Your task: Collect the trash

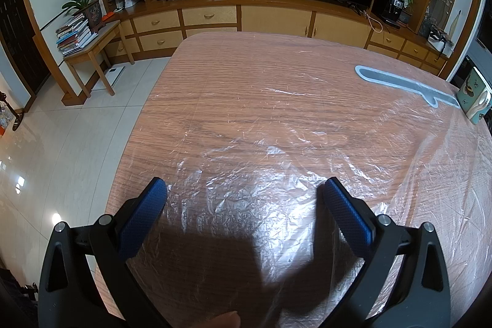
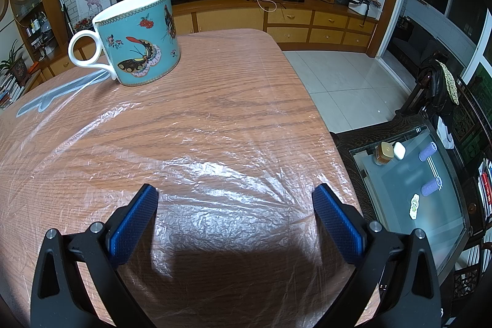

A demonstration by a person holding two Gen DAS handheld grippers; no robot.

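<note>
- Crinkled clear plastic sheet (image 1: 276,149) lies flat over the wood-grain table (image 2: 215,76), directly beneath both tools
- Left gripper (image 1: 244,189): blue textured pads spread wide, holding nothing
- Right gripper (image 2: 235,195): likewise spread, unloaded
- Glossy teal butterfly-patterned ceramic mug (image 2: 138,39) stands upright, far left of right gripper

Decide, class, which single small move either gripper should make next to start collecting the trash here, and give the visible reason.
Probably lower the right gripper and close its fingers on the crinkled clear plastic sheet beneath it. Both grippers are open and hold nothing. The sheet covers the table, and the mug stands on its far part, so I would only pinch first, not pull.
</note>
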